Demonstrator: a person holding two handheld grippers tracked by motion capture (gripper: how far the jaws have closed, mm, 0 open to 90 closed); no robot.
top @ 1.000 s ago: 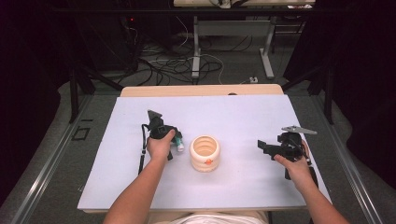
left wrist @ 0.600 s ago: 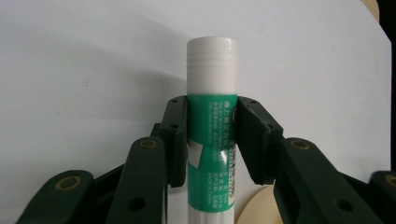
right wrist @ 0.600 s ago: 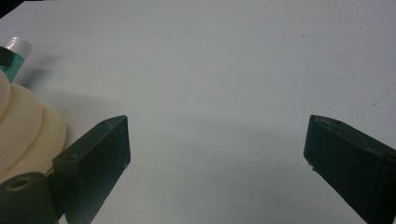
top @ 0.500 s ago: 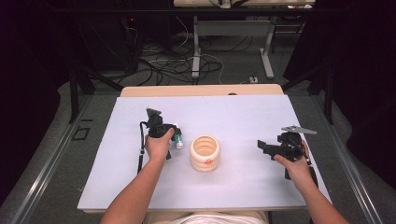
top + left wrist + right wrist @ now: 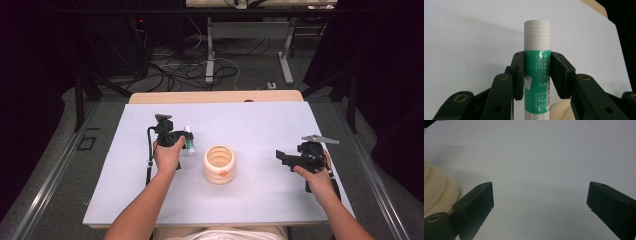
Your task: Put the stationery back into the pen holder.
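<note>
We log a green-and-white plastic glue stick with a white ribbed cap (image 5: 537, 75) pinched at mid-body between the jaws of the left gripper (image 5: 176, 137), over the left half of the white table surface (image 5: 250, 125), with its long axis running straight out along the jaws and the cap leading. A cream ribbed ring-shaped cup (image 5: 219, 164) stands at mid-surface just right of that gripper, so the left hand is the nearer one; we judge a drop into it the likely next move. The right gripper (image 5: 289, 159), near the right edge, has its jaws spread wide on nothing.
</note>
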